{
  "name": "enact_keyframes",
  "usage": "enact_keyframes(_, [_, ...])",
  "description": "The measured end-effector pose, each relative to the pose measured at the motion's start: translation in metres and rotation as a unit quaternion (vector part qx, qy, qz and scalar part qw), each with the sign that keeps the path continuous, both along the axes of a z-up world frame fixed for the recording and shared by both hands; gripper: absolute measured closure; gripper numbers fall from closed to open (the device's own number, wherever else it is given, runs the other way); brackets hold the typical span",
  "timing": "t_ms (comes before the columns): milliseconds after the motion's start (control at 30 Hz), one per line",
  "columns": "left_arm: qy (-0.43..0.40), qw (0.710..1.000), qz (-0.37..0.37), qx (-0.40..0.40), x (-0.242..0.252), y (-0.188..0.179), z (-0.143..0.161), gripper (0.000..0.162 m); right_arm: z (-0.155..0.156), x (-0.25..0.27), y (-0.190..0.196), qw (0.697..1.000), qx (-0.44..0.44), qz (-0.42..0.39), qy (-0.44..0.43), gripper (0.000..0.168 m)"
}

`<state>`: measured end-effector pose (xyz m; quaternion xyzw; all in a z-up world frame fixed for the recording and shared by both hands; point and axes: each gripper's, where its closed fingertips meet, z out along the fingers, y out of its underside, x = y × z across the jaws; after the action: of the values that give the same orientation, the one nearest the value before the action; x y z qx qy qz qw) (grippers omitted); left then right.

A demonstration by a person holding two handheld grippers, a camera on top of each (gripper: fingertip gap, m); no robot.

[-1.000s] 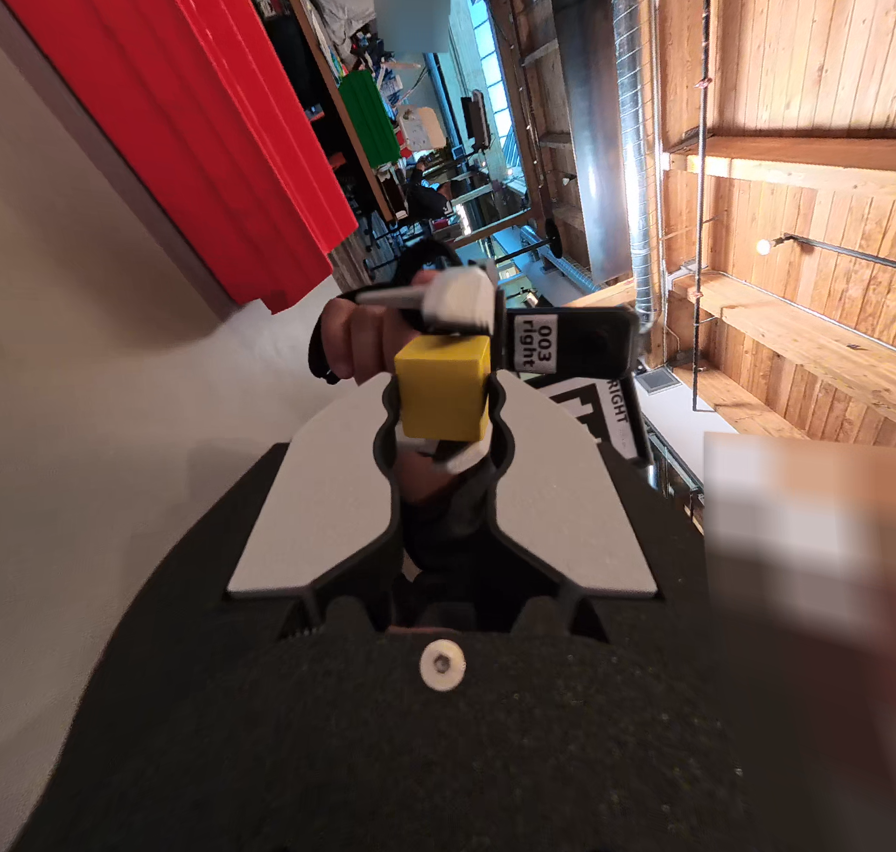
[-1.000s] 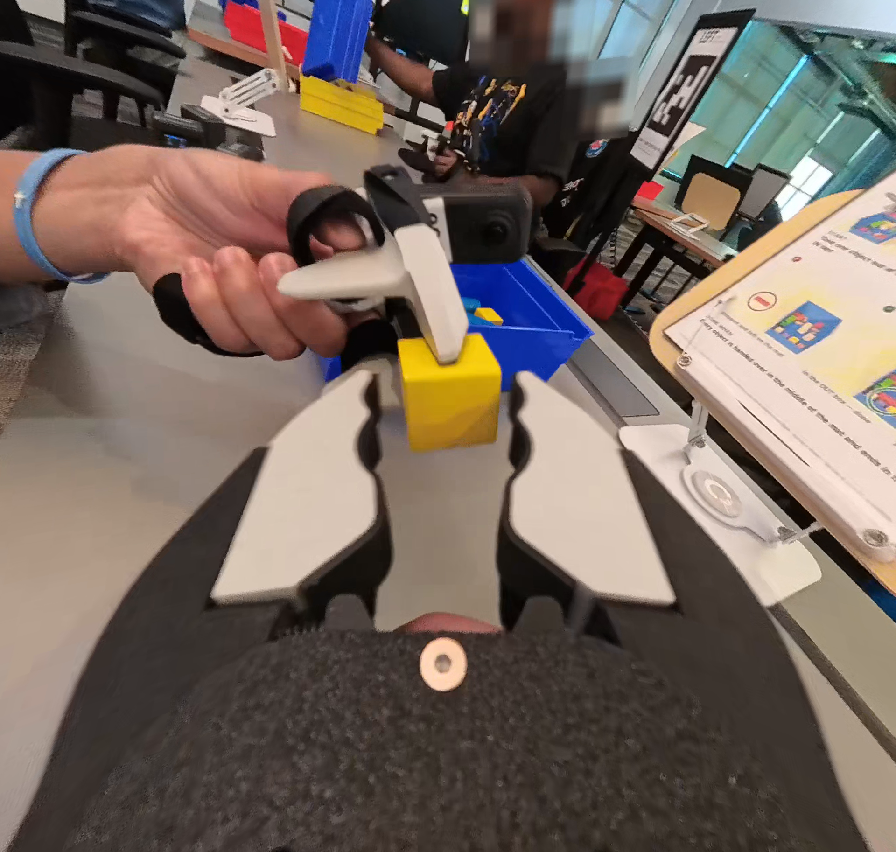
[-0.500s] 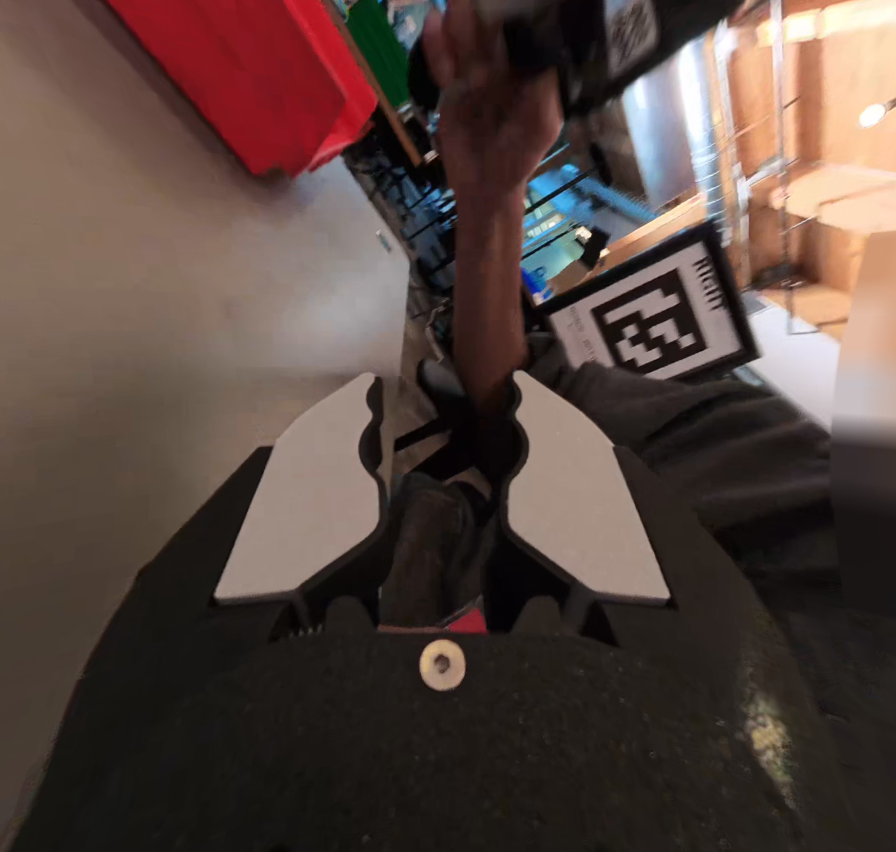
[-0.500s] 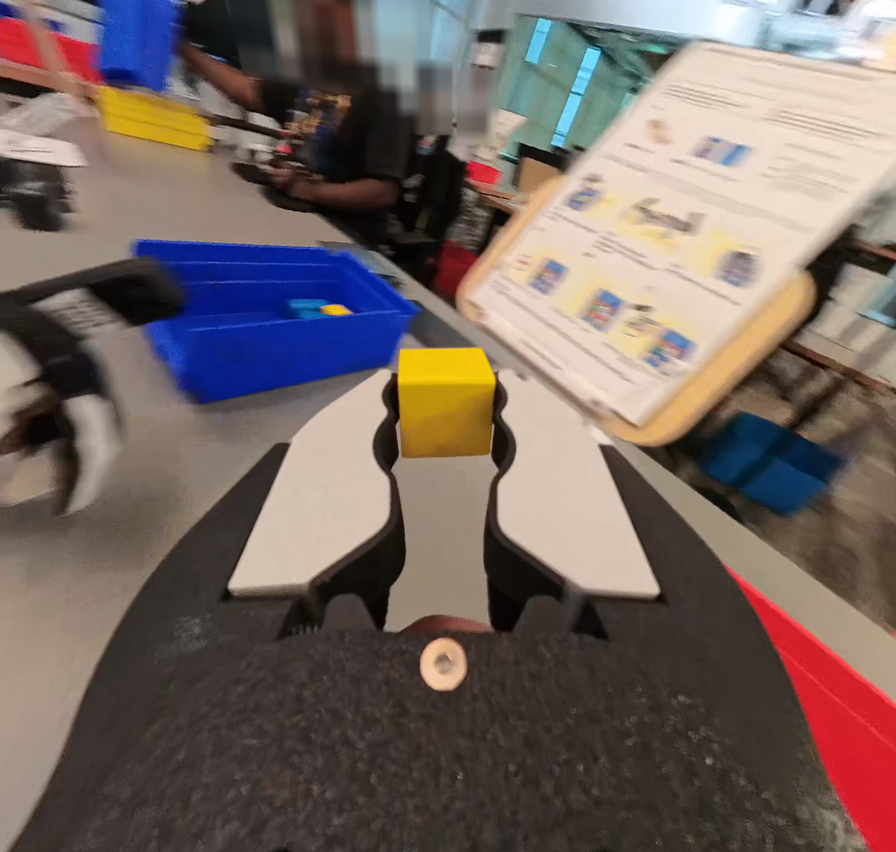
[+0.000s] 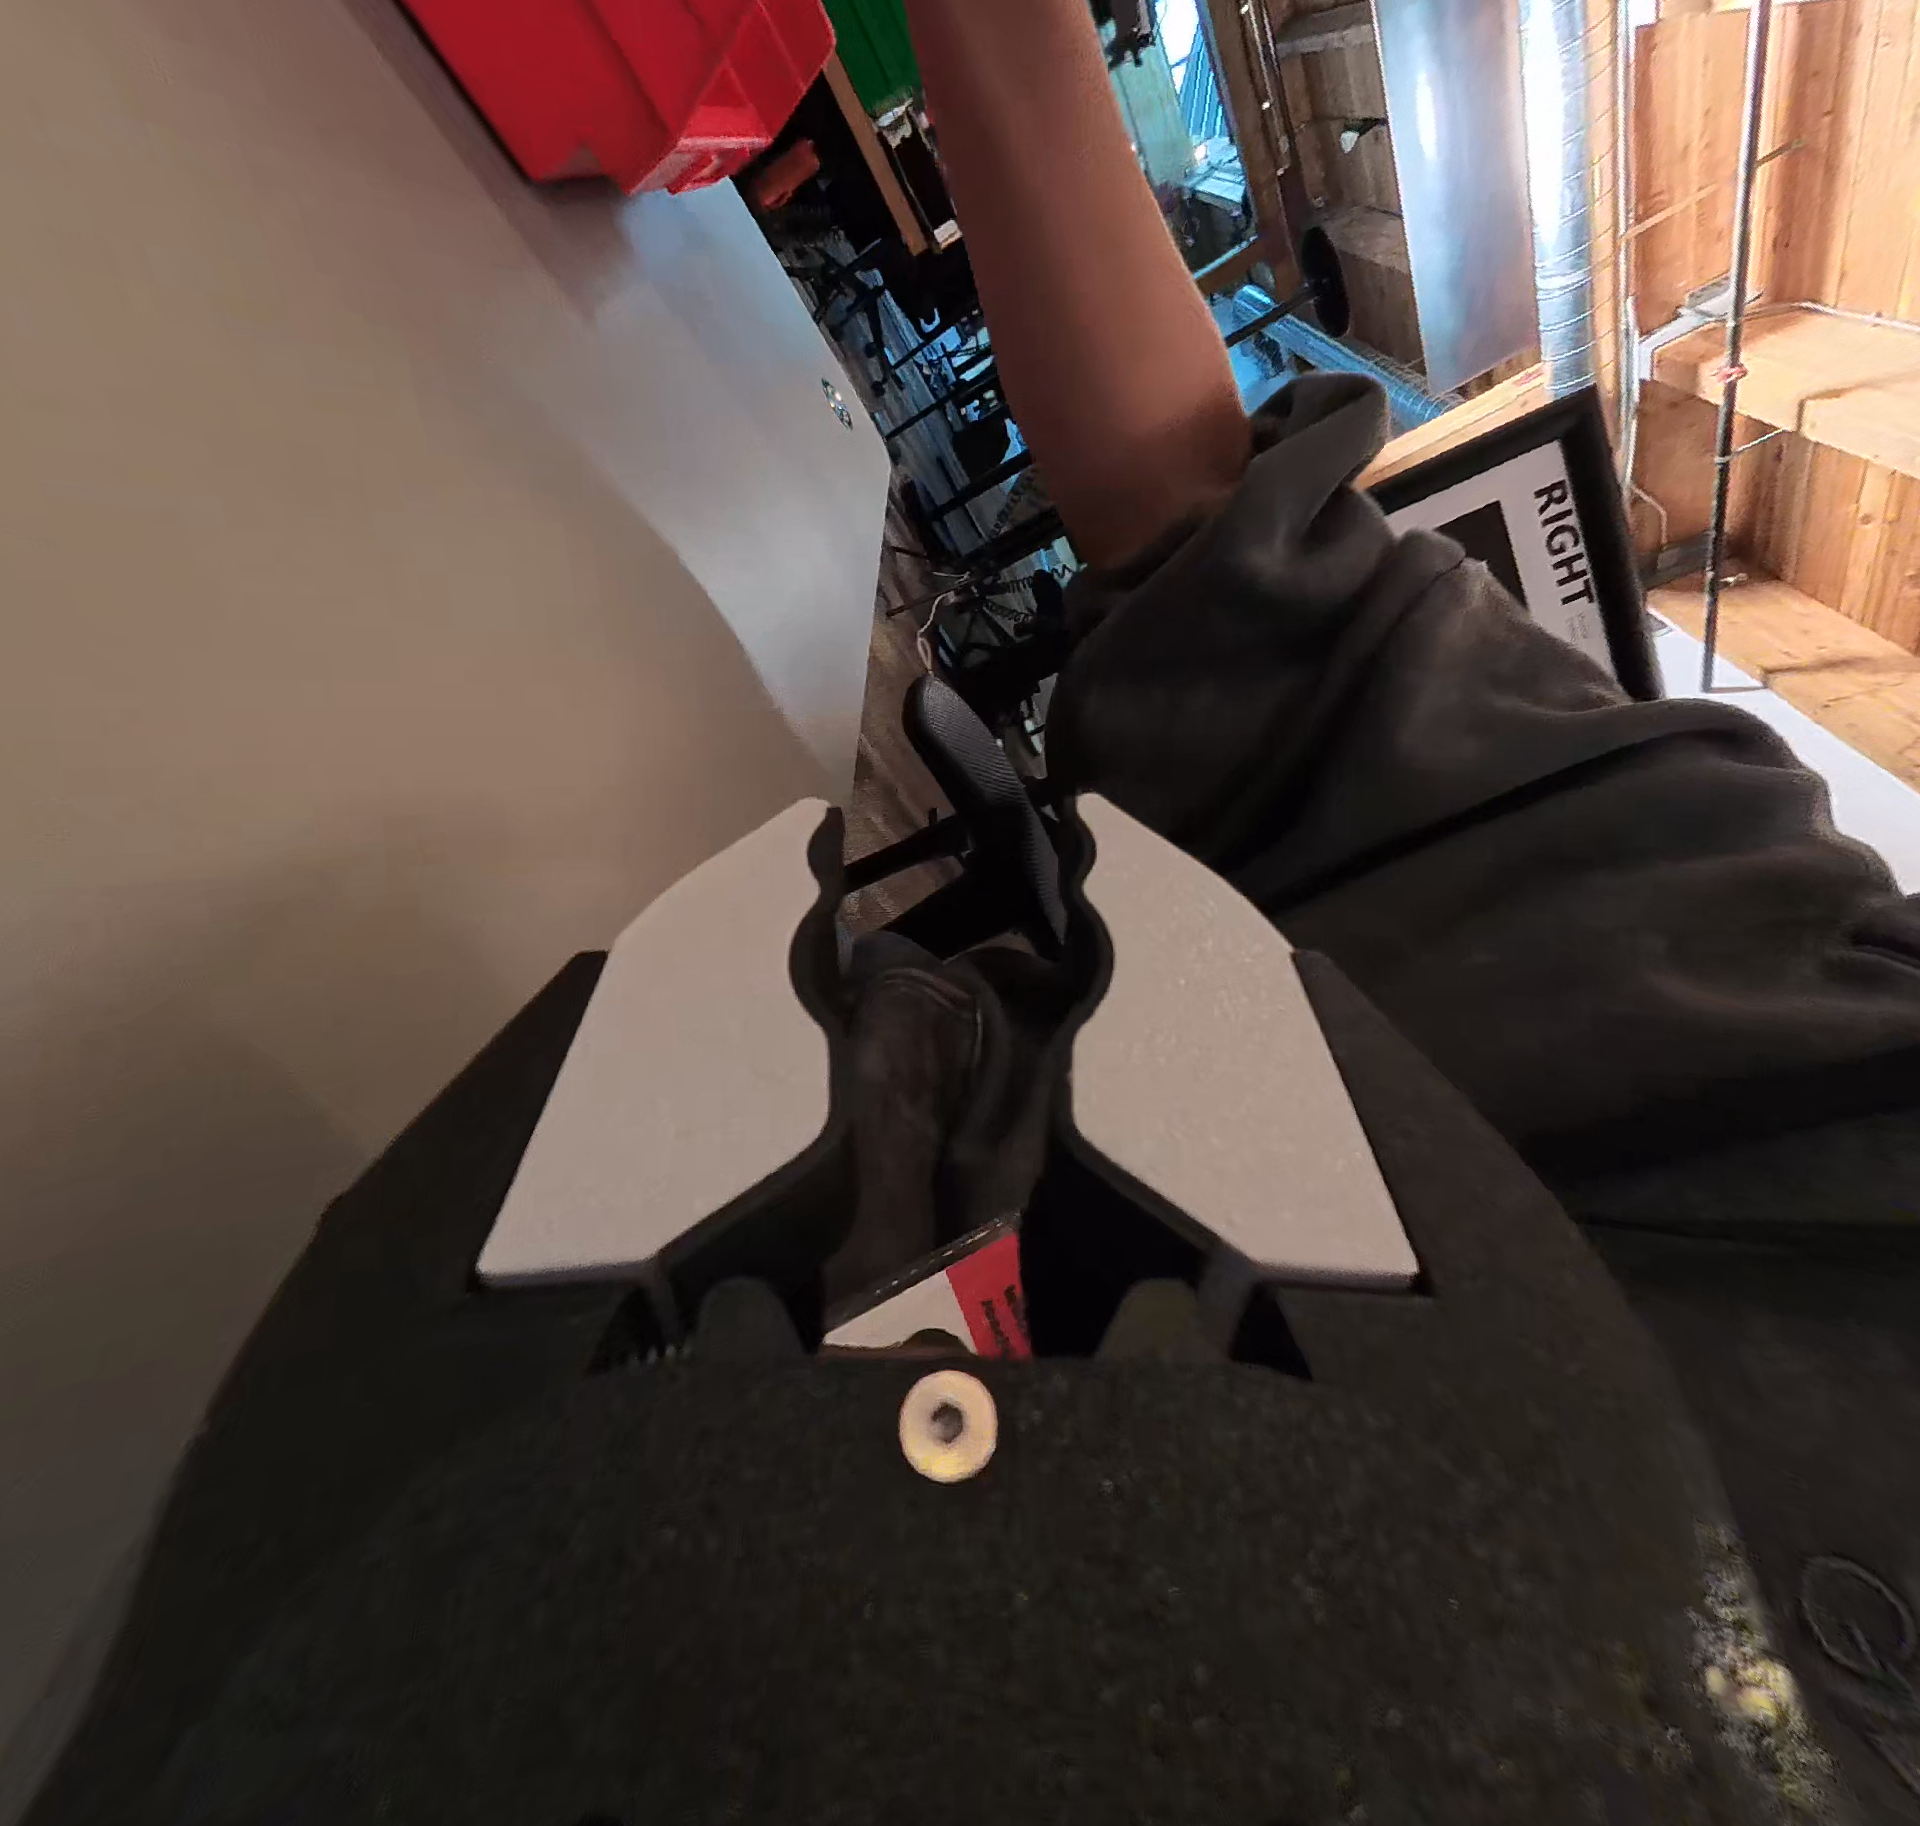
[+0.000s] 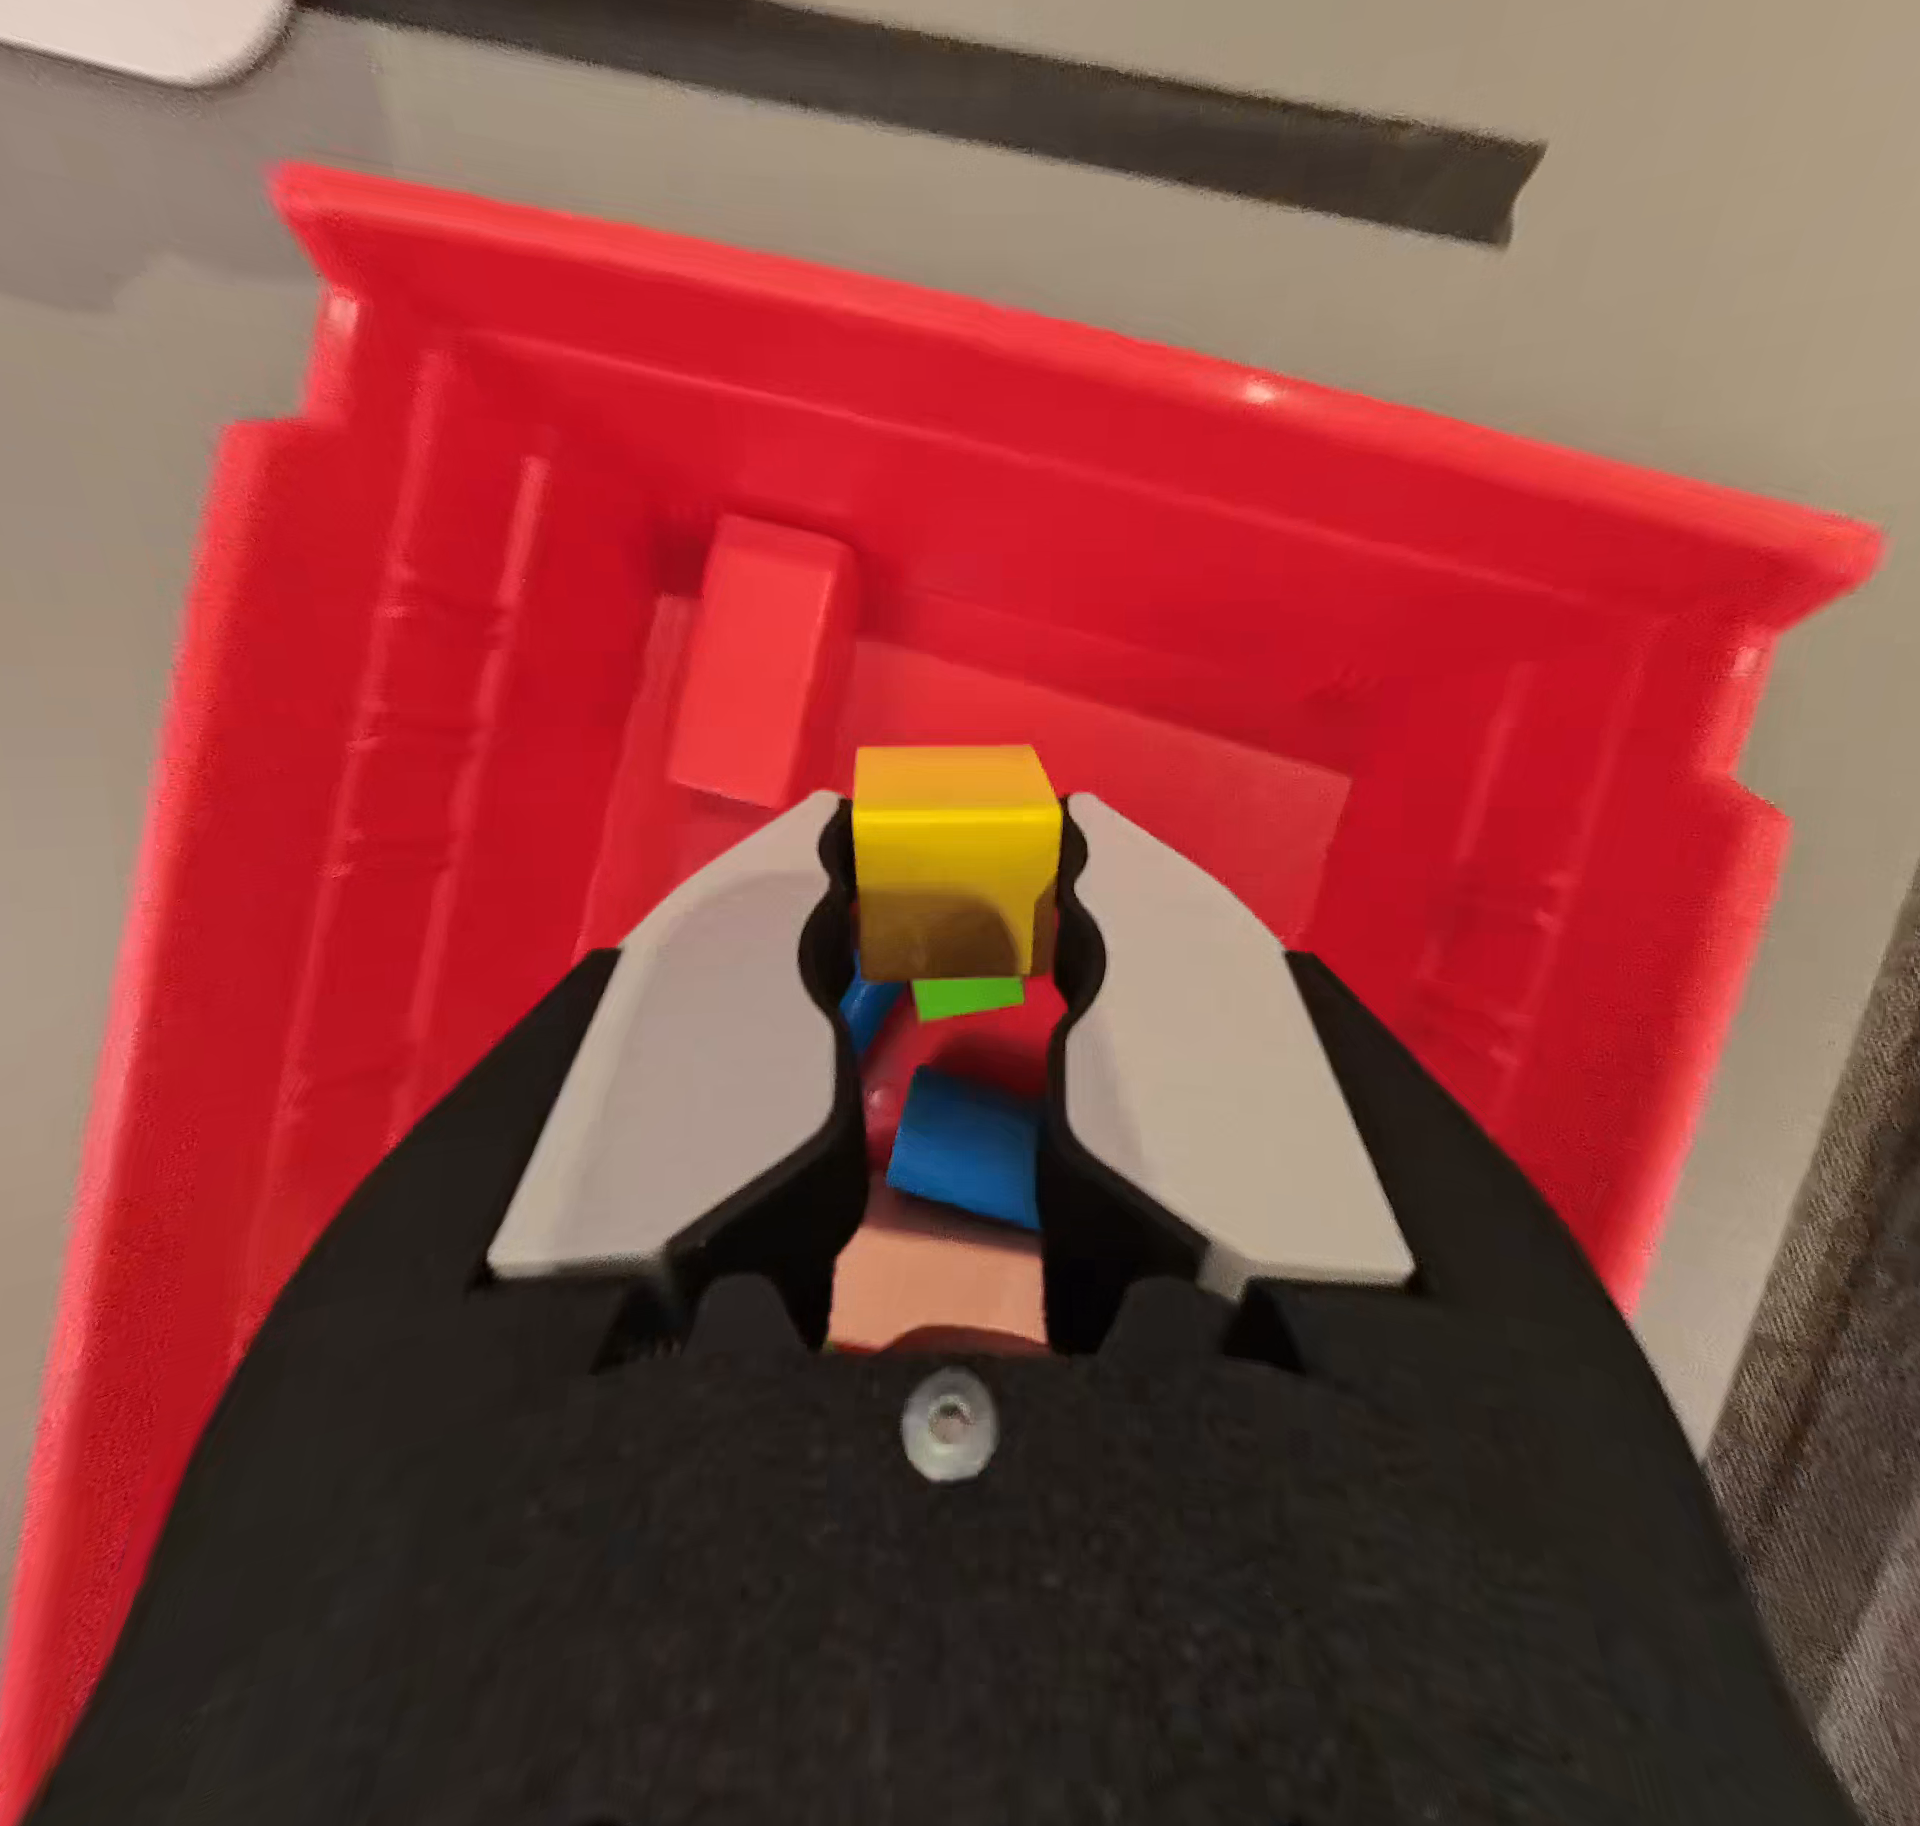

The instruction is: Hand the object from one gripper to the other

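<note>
the right claw [image 6: 951,841] is clamped on a small yellow plastic cube [image 6: 951,857] at its tips, above an open red plastic bin [image 6: 1143,550] holding blue and green blocks. the left claw [image 5: 951,841] is apart, gripping nothing.

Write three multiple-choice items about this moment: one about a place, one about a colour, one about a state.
1. Where is the yellow block?
A. On the table
B. Between the right gripper's fingers, above the red bin
C. In the left gripper

2. What colour is the bin under the right gripper?
A. Red
B. Blue
C. Green

3. How is the left gripper?
A. Shut on a block
B. Open and empty
C. Out of view

Answers: 1 B, both fingers press the block's sides over the bin. 2 A, red walls surround the view. 3 B, only a gap lies between its fingers.
</note>
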<state>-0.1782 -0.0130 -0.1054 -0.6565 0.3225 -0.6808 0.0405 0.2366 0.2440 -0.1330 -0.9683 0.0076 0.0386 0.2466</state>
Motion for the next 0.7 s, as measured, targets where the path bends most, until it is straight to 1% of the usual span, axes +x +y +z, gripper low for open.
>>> enact_keyframes(133, [0.011, 1.0, 0.002, 0.016, -0.001, 0.0, -0.004, 0.123, -0.037, -0.005, 0.011, 0.998, -0.055, -0.018, 0.004, 0.133])
enact_keyframes(267, [0.008, 1.0, 0.002, 0.005, -0.001, 0.0, -0.003, 0.123, -0.058, 0.002, 0.02, 0.995, -0.08, -0.052, -0.017, 0.133])
enact_keyframes(367, [0.02, 1.0, 0.002, 0.018, -0.002, 0.0, -0.008, 0.123, -0.062, 0.007, 0.025, 0.994, -0.079, -0.078, -0.02, 0.133])
enact_keyframes(467, [0.022, 0.999, 0.008, 0.03, -0.004, 0.003, -0.006, 0.123, -0.061, 0.007, 0.026, 0.994, -0.075, -0.064, -0.044, 0.133])
enact_keyframes(500, [0.02, 0.999, 0.012, 0.033, -0.004, 0.004, -0.004, 0.123, -0.057, 0.007, 0.025, 0.994, -0.071, -0.059, -0.05, 0.13])
enact_keyframes(533, [0.019, 0.999, 0.015, 0.038, -0.005, 0.005, -0.003, 0.123, -0.047, 0.008, 0.026, 0.995, -0.056, -0.06, -0.055, 0.122])
enact_keyframes(567, [0.021, 0.999, 0.016, 0.044, -0.007, 0.005, -0.003, 0.123, -0.03, 0.007, 0.027, 0.996, -0.025, -0.062, -0.057, 0.119])
enact_keyframes(633, [0.03, 0.997, 0.022, 0.06, -0.009, 0.007, -0.005, 0.124, 0.018, -0.005, 0.026, 0.995, 0.072, -0.049, -0.043, 0.119])
enact_keyframes(700, [0.036, 0.996, 0.033, 0.079, -0.01, 0.011, -0.004, 0.124, 0.069, -0.027, 0.008, 0.984, 0.175, -0.023, -0.029, 0.119])
